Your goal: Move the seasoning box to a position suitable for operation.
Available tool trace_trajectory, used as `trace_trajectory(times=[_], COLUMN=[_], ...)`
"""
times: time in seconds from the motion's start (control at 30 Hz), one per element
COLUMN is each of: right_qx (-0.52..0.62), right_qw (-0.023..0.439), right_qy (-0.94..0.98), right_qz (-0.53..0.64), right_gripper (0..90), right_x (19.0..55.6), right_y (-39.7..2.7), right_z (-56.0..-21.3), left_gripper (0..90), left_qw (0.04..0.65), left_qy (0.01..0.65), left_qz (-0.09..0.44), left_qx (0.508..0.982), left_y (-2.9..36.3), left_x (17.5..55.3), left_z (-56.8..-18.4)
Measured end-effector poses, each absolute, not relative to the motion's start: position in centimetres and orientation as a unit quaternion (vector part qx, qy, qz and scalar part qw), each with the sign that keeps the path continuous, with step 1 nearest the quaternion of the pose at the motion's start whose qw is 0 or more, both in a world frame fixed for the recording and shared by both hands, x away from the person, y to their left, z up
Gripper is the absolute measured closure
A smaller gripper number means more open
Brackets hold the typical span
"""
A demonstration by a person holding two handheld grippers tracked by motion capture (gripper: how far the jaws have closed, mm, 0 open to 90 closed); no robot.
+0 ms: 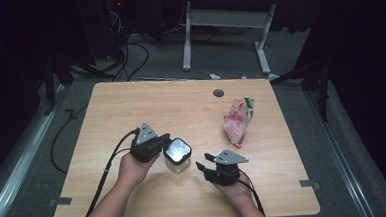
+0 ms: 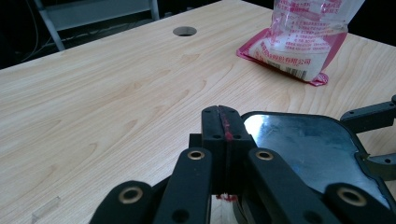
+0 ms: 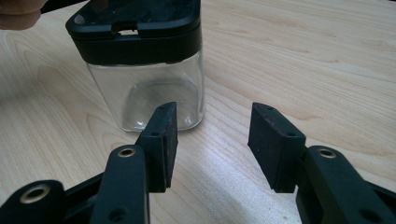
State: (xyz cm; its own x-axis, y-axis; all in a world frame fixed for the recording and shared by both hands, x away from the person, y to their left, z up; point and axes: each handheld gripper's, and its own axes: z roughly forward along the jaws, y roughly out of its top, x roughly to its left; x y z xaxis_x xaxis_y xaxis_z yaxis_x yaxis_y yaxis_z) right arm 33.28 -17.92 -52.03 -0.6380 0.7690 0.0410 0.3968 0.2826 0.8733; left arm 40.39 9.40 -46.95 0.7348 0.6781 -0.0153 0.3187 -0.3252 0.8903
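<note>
A clear square jar [image 1: 177, 154] with a glossy black lid stands upright on the wooden table [image 1: 131, 106], just in front of the middle. My left gripper [image 1: 165, 140] sits against the jar's left side, jaws pressed together with nothing between them. In the left gripper view its shut tips [image 2: 225, 119] lie level with the lid [image 2: 303, 144], just left of its edge. My right gripper [image 1: 201, 164] rests low to the jar's right front, jaws spread. In the right gripper view the open pads [image 3: 212, 121] point at the glass jar [image 3: 140, 70], a short gap away.
A pink and white sealed bag [image 1: 239, 118] lies at the right of the table, also seen ahead in the left gripper view [image 2: 303, 42]. A round cable hole [image 1: 218, 93] sits near the far edge. Desk legs and cables crowd the floor beyond.
</note>
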Motion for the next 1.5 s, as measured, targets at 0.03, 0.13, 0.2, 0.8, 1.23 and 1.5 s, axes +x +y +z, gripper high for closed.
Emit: trace_trajectory(times=[0.03, 0.13, 0.2, 0.8, 1.23, 1.5], right_qx=[0.376, 0.377, 0.381, 0.368, 0.346, 0.334], right_qw=[0.2, 0.2, 0.2, 0.211, 0.21, 0.217], right_qy=[0.775, 0.775, 0.77, 0.776, 0.777, 0.778], right_qz=[0.466, 0.466, 0.471, 0.466, 0.481, 0.486], right_gripper=[52.5, 52.4, 52.6, 61.1, 71.2, 74.5], right_x=[33.3, 33.3, 33.3, 32.9, 32.6, 32.8], right_y=[-17.9, -17.8, -17.9, -17.4, -17.1, -16.5], right_z=[-52.0, -52.1, -52.0, -51.9, -51.2, -50.3], left_gripper=[90.0, 90.0, 90.0, 90.0, 90.0, 90.0], left_qw=[0.489, 0.493, 0.501, 0.509, 0.513, 0.521], left_qy=[0.313, 0.315, 0.319, 0.327, 0.328, 0.331], left_qz=[0.184, 0.183, 0.177, 0.17, 0.165, 0.159], left_qx=[0.793, 0.79, 0.785, 0.778, 0.776, 0.771], left_y=[9.4, 9.5, 9.7, 9.8, 9.8, 9.9], left_x=[40.4, 40.4, 40.5, 40.6, 40.6, 40.8], left_z=[-47.0, -47.1, -47.3, -47.6, -47.6, -47.8])
